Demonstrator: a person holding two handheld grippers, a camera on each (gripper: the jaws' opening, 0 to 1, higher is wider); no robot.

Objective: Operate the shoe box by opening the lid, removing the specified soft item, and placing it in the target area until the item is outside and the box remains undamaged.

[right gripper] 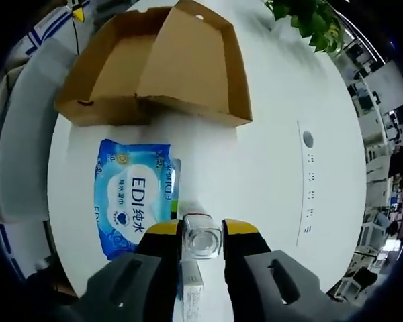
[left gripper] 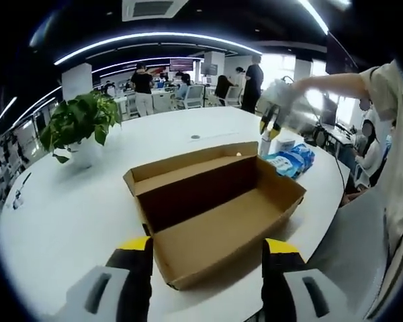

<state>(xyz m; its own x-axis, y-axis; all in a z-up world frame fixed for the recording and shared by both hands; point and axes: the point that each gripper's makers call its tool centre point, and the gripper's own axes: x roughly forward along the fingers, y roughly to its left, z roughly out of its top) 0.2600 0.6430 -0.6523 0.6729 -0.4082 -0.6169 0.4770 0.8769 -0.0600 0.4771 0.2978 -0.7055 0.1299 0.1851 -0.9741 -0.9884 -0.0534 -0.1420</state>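
Note:
The brown cardboard shoe box lies open on the white round table, its lid folded back and its inside bare. My left gripper is open, its yellow-tipped jaws wide apart on either side of the box's near corner. A blue soft wipes pack lies outside the box, past its right end. In the right gripper view the pack lies flat beside the box. My right gripper is shut on a small clear bottle next to the pack, and this gripper hangs over it.
A potted green plant stands at the table's far left. A round socket sits in the tabletop. A person's arm reaches in from the right. Desks, chairs and people stand in the office behind.

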